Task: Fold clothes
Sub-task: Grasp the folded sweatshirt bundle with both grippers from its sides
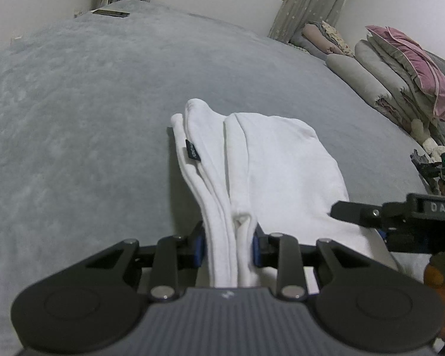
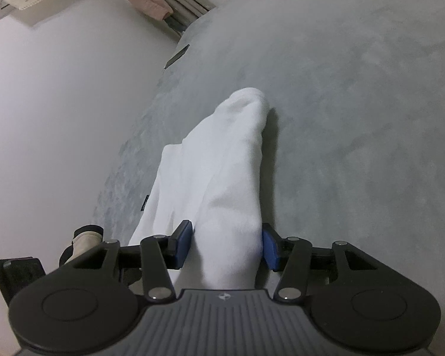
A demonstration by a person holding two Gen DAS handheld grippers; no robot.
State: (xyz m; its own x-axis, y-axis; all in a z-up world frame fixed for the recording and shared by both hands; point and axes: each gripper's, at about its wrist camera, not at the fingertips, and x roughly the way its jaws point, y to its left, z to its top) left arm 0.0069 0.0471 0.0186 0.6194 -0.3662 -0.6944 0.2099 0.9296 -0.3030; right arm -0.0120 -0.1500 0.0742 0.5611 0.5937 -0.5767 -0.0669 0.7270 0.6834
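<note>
Nearest, the left gripper [image 1: 229,247] is clamped on a bunched edge of the white garment [image 1: 267,160], and the right gripper [image 2: 227,244] pinches another thick fold of it; the cloth trails away onto the grey bedspread [image 1: 74,118]. Uneven pulls could skew the layers, and a fat bunch may slip from the blue pads [image 2: 270,249] (a guess only). The cloth inside both grips is hidden, and its black label [image 1: 192,150] is unreadable. Farther off lies stacked bedding [image 1: 400,71].
</note>
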